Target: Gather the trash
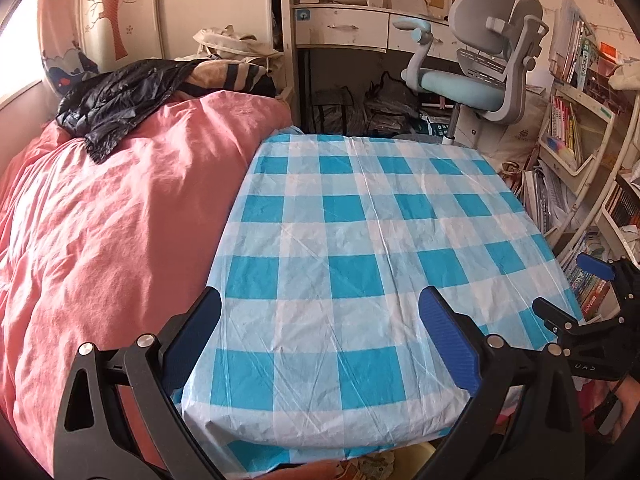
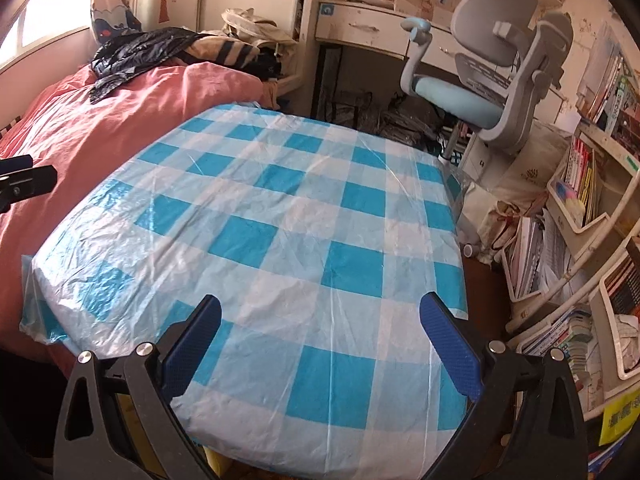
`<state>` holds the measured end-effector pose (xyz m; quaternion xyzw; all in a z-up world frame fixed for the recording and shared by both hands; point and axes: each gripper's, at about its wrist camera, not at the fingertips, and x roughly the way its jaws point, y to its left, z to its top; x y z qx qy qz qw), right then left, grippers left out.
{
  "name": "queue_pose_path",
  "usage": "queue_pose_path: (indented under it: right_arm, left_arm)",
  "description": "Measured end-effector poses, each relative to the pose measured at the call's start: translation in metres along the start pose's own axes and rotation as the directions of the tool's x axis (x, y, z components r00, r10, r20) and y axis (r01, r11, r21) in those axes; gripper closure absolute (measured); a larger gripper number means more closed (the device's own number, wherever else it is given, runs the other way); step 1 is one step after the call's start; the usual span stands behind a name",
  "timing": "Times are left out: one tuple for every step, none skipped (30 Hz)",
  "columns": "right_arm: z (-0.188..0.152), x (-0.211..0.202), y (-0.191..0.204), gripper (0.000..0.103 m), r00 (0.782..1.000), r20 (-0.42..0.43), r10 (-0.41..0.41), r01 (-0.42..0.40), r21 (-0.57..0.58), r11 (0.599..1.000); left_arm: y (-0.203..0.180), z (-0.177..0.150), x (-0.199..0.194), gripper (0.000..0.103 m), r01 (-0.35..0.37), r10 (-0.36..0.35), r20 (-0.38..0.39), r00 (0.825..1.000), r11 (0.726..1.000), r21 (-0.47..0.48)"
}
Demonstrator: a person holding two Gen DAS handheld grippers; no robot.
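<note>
Left tool (image 1: 320, 332): spread wide, nothing between its blue pads, hovering over the near edge of the desk.
Right tool (image 2: 320, 336): likewise spread wide and empty, above the desk's near right part; in the left view it shows at the right border (image 1: 592, 300), beside the desk edge.
Desk (image 2: 280, 248): covered by a blue-and-white checked plastic cloth (image 1: 360, 240), creased, its hem hanging past the near and left edges (nothing lies on it in either view).
Bed (image 1: 112, 220): just left of the desk, touching it, under a rumpled pink quilt.
Black bag (image 1: 116, 96): the likely trash item, a crumpled glossy plastic heap on the far end of the quilt, well apart from both tools; seen again in the right view (image 2: 140, 56).
Striped cloth (image 1: 228, 74): tan with dark bands, just behind the black bag, partly under it.
Cream bag (image 1: 236, 46): piled beyond the striped cloth, by the wall.
Chair (image 1: 480, 64): grey frame, pale blue seat, past the desk's far right corner.
Shelves (image 1: 580, 140): right of the desk, crammed with books and papers, more stacked on the floor beneath.
Drawers (image 1: 360, 30): white, against the far wall, with dark bundles (image 1: 384, 108) stowed in the gap below (what they are I cannot tell).
</note>
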<state>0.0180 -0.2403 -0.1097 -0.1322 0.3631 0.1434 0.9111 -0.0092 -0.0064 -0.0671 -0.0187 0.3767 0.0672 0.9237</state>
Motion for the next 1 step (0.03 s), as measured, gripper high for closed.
queue_pose_path:
  right_arm:
    - [0.0023, 0.0062, -0.0024, 0.008, 1.0, -0.011, -0.005, 0.005, 0.001, 1.0]
  left_arm:
    - [-0.0018, 0.0049, 0.0052, 0.007, 0.003, -0.003, -0.001, 1.0, 1.0, 0.005]
